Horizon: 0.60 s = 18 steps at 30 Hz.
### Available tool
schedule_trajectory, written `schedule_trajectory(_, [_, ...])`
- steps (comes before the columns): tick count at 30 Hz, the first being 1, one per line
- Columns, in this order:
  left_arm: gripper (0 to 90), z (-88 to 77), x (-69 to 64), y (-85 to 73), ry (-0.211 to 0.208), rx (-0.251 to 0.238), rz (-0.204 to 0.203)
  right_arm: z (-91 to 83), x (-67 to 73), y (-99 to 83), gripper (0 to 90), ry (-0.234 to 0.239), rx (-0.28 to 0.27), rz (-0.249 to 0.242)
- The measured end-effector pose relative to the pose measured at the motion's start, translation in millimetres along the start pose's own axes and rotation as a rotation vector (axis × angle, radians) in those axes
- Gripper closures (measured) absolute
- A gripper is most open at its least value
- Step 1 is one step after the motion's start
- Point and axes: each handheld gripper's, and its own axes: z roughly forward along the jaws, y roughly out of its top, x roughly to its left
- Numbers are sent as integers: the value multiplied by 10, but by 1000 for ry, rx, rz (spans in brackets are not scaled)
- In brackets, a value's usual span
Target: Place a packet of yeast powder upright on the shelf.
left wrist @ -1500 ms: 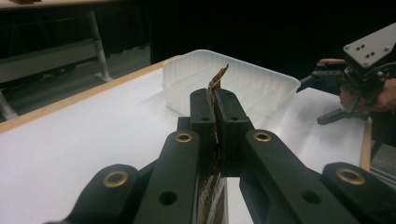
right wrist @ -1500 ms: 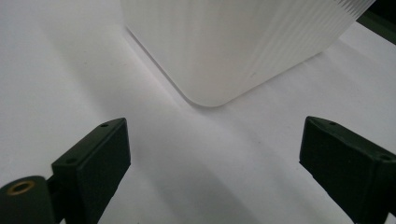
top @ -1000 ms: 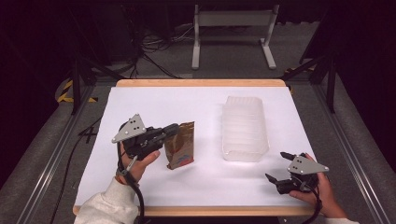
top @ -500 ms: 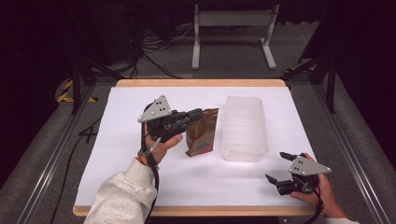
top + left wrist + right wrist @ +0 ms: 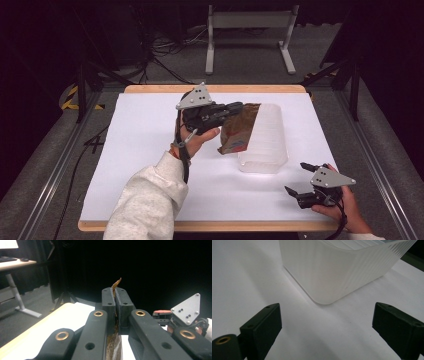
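Note:
My left gripper [image 5: 239, 106] is shut on the top edge of a brown packet [image 5: 238, 132], which hangs tilted above the table, right against the left wall of a clear ribbed plastic bin [image 5: 270, 140]. In the left gripper view the jaws [image 5: 115, 293] are pressed together with the packet's crumpled edge [image 5: 116, 284] sticking out above them. My right gripper [image 5: 297, 177] rests low at the table's front right, open and holding nothing. In the right gripper view, the gripper [image 5: 327, 322] points at the bin's near corner [image 5: 332, 267], a short way off.
The white table top [image 5: 140, 150] has a wooden rim. A grey metal stand [image 5: 250, 35] and cables lie on the floor behind it. Dark frame rails run along both sides.
My left gripper has carried the brown packet up and to the right, from the table's left-middle to the bin's left wall. The right gripper has stayed still.

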Motion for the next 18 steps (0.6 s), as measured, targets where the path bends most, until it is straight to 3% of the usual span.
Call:
schedule_trajectory(5, [872, 218, 6, 52, -42, 7, 19, -3, -3, -1, 94, 1, -2, -1])
schedule_trajectory(8, [871, 317, 12, 59, -77, -8, 12, -1, -9, -5, 94, 2, -2, 1])
schedule_trajectory(18, [871, 596, -36, -46, -130, -10, -10, -3, -9, -11, 93, 3, -1, -2])
